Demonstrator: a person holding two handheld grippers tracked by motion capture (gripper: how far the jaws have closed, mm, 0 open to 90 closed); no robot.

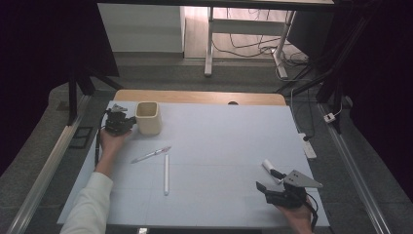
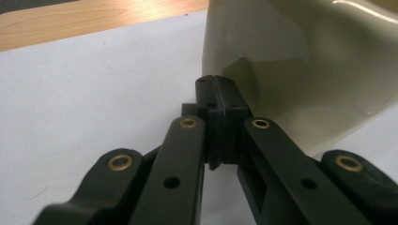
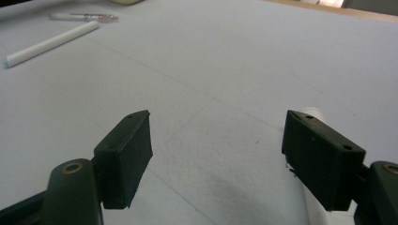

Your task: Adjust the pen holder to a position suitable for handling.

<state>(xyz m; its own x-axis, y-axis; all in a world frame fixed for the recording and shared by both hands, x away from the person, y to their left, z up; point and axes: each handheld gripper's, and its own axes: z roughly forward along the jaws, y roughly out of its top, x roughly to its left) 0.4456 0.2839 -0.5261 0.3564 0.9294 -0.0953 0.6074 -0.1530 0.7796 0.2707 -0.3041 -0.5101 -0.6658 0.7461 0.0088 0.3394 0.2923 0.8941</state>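
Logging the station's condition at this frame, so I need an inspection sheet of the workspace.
Surface: pale blue mat over a wooden table, flat, no spills seen.
Job's things: cream cup upright at far left; clear pen and white pen lying mid-mat; white marker beside the right gripper.
Clutter: nothing seen.
Grippers: left gripper shut, empty, tips at the cup's side; right gripper open, empty, low over the mat.
Cables: one trails from the left gripper; loose cords on the floor beyond.
Surroundings: desk legs, power strip at right.
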